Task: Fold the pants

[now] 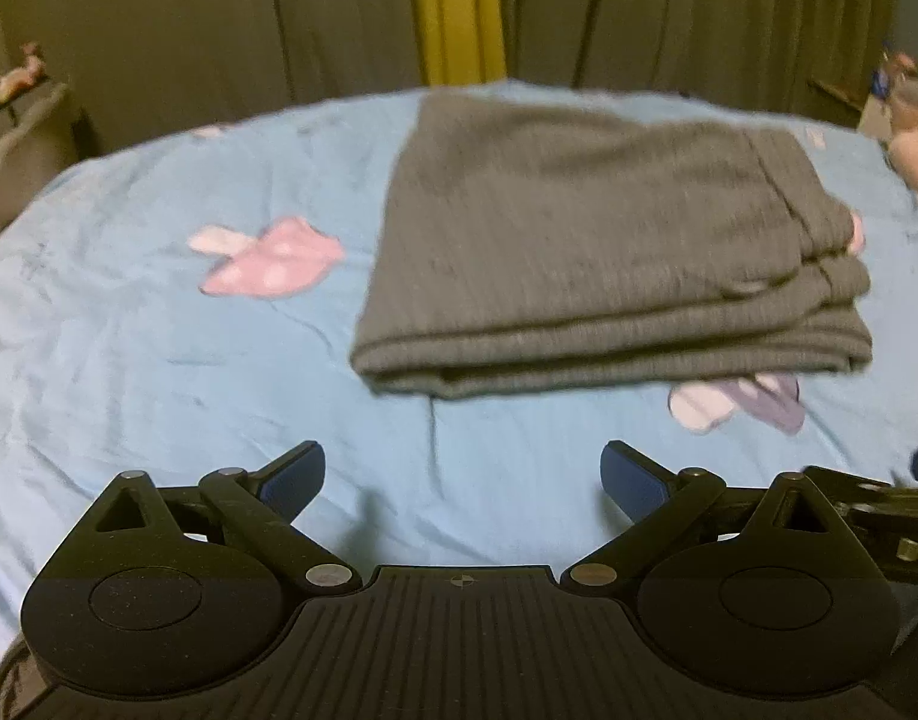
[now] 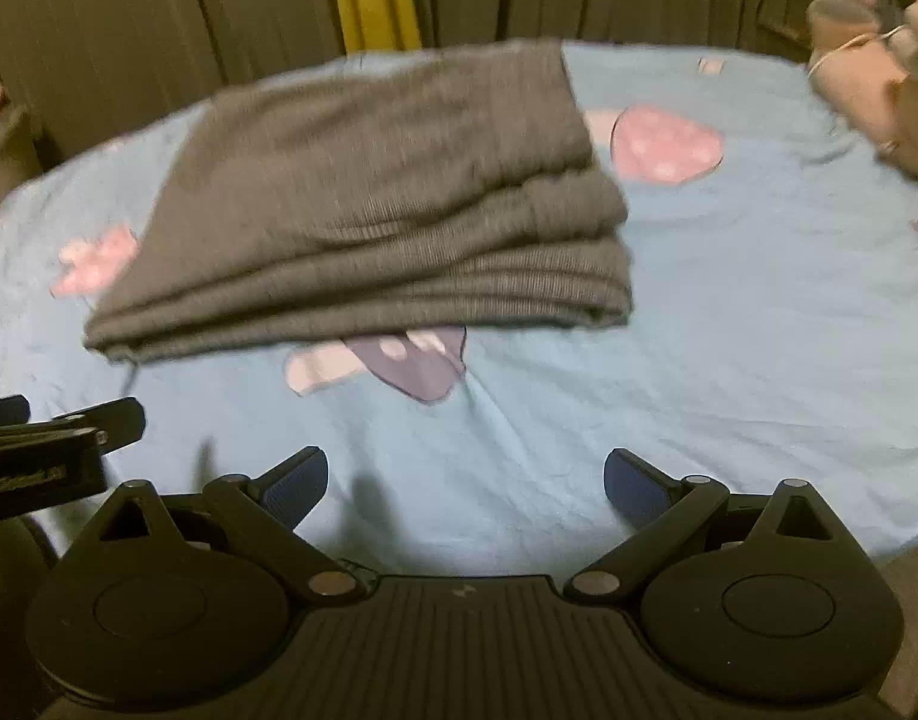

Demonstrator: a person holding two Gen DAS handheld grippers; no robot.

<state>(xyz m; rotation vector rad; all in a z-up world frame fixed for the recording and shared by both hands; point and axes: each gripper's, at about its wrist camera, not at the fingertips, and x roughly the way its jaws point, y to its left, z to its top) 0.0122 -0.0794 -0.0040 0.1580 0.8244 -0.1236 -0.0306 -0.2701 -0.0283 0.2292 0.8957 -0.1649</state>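
Left wrist view: my left gripper (image 1: 462, 480) has its fingers spread, empty, near the folded pants (image 1: 603, 252) on the bed (image 1: 159, 360). Right wrist view: right gripper (image 2: 465, 483) spread too. Snagging the near edge could undo the stack.

Each wrist camera sits low behind its own spread fingers, looking forward across the blue bedsheet (image 1: 159, 330) toward the curtains (image 1: 669, 12). From the left gripper (image 1: 462, 480) the folded pants (image 1: 591, 240) lie ahead and rightward; from the right gripper (image 2: 465, 483), ahead and leftward. Both views share pants, sheet and curtains, and each catches the other gripper at its edge.
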